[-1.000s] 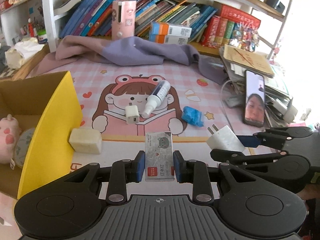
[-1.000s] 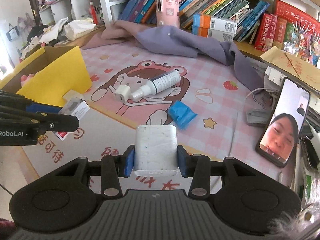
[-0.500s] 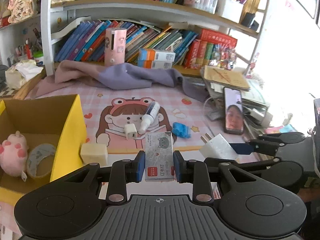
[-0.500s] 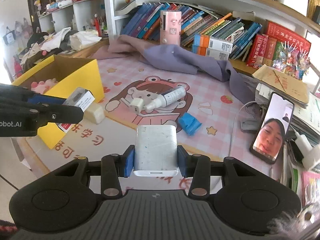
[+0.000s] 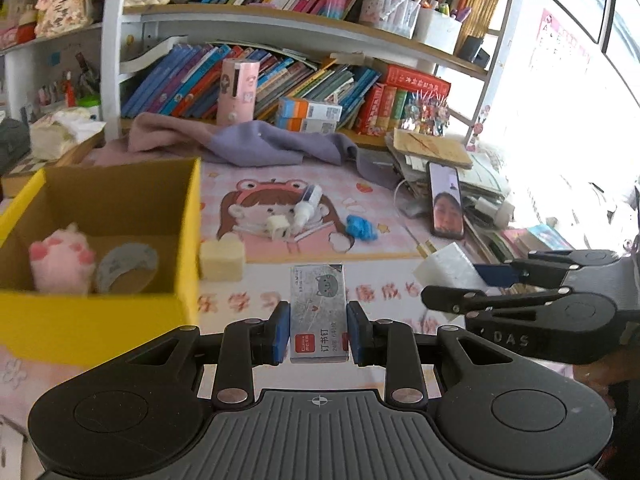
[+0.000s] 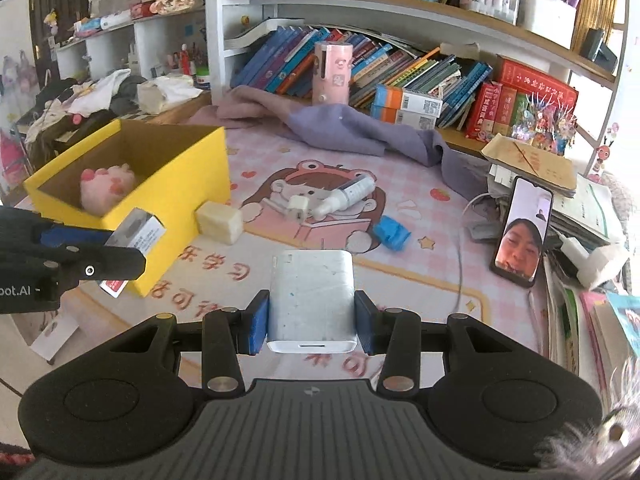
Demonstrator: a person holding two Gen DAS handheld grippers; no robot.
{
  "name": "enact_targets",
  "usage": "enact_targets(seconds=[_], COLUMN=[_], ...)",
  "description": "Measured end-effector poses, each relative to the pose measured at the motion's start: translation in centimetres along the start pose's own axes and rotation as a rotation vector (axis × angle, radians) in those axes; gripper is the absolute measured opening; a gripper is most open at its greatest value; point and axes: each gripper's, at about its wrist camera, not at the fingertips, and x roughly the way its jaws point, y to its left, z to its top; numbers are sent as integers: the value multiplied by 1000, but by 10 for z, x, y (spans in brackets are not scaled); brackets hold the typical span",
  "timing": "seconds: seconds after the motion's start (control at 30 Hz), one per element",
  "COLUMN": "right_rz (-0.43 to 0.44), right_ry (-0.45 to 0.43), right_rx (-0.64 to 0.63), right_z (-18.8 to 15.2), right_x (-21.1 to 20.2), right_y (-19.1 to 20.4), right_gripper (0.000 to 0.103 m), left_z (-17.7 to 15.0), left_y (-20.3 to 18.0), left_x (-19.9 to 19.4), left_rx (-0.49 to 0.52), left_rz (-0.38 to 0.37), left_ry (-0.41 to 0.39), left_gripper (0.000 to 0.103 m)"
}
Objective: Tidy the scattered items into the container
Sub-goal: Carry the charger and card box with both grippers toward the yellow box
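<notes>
Both tongs have risen, left [image 5: 319,334] clamping the staple box [image 5: 318,312], right [image 6: 311,322] the charger [image 6: 312,300].

Daylight floods in from my right; in the left wrist view the window [image 5: 624,80] side is blown out to white, washing over the stacked papers [image 5: 480,184]. The rest is evenly bright, with soft, faint shadows on the worktop [image 6: 420,216]. The yellow box [image 5: 100,308] looks smeared with motion blur in the left view, sharper in the right. Fisheye bending curves the shelves [image 6: 400,12] and darkens every corner. The phone screen [image 6: 524,232] glows without glare.
</notes>
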Motion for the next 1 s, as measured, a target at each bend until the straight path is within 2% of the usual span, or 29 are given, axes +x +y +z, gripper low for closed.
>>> enact_targets(seconds=[0.37, 0.7, 1.0], right_rz=[5, 21, 41], right_ry=[29, 31, 15], right_rx=[-15, -13, -42], right_z=[-42, -60, -59], right_x=[-37, -62, -71], right_y=[75, 118, 144], right_gripper=[41, 41, 41], left_z=[-57, -77, -86], left_y=[32, 46, 60], left_x=[-62, -95, -114], left_rx=[-30, -29, -43], left_rz=[15, 17, 29], left_ry=[8, 8, -21], left_gripper=[28, 28, 28])
